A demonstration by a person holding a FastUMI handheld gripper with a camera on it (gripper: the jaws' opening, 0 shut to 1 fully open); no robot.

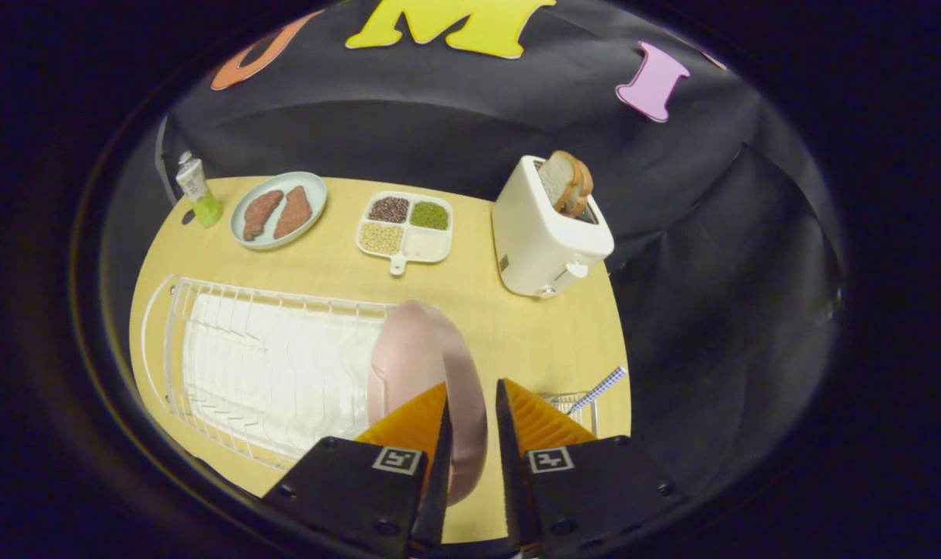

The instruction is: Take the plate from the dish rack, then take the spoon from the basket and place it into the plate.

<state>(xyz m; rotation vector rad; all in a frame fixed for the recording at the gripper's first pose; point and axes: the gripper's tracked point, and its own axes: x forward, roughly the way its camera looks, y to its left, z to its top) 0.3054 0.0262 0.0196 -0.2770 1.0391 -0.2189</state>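
The tongs (470, 404) stand narrowly parted, their two fingers astride the rim of a pale pink round plate (416, 357) that stands on edge at the right-hand end of a white wire dish rack (261, 365); whether both fingers actually press on the rim cannot be told, since a sliver of space shows by the right finger. The rack lies long across the near part of a light wooden worktop (517, 334), with a white mat under its wires. Just beyond the right finger sits a small white wire basket (575, 405), and from it a spoon handle with a blue-and-white chequered pattern (604, 386) leans up and away to the right. Farther back stands a white toaster (544, 237) with slices of bread (567, 182) sticking out of its slot. Left of that lies a white four-part dish of grains and beans (406, 225), then a pale blue-green oval plate with two reddish-brown cutlets (278, 210), and beside it a small tube with a green cap (197, 190), cap down.
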